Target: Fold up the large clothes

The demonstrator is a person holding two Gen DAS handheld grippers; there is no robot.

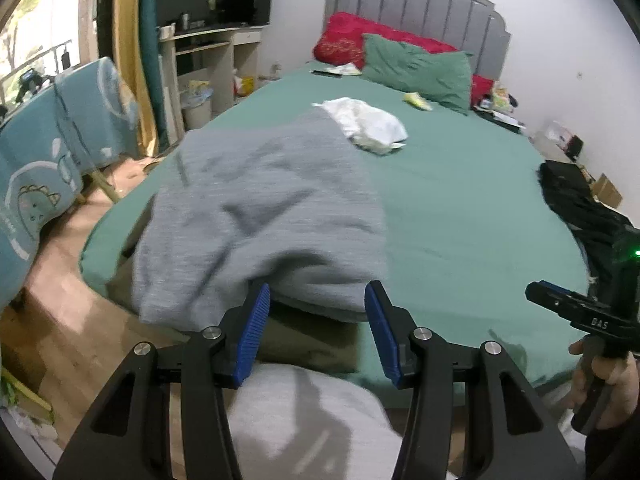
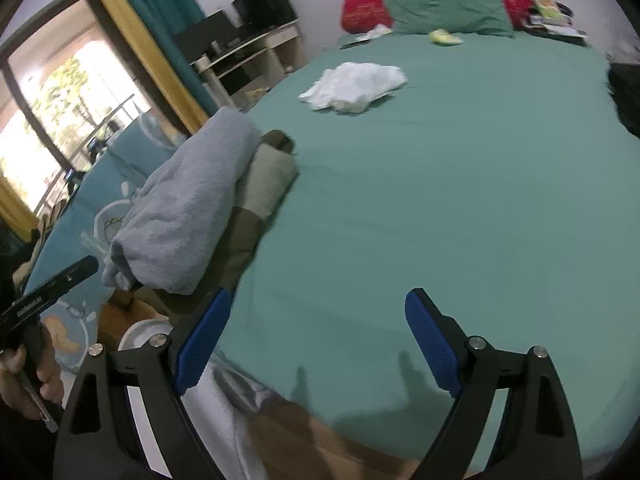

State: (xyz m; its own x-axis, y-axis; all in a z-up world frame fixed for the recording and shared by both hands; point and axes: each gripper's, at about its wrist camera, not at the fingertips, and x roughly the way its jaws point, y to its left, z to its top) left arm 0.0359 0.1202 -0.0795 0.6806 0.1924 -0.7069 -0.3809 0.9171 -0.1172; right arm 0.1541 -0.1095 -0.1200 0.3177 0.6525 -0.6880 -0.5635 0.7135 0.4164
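Now, grey garment (image 2: 188, 204) bundled, long axis 7-to-1 o'clock on bed (image 2: 460, 200) edge; right view alone shows olive garment (image 2: 244, 236) beneath. Left claw (image 1: 316, 328) half-open, empty; right claw (image 2: 320, 344) wide, empty.

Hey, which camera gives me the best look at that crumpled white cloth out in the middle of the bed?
The right wrist view: the white cloth lies whole and unobstructed on the green sheet. In the left wrist view the cloth shows smaller, and the grey garment in front covers its near edge.

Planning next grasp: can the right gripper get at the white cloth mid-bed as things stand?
Probably yes. The right gripper is open and holds nothing, and only bare green sheet lies between it and the white cloth; it would need a long reach.
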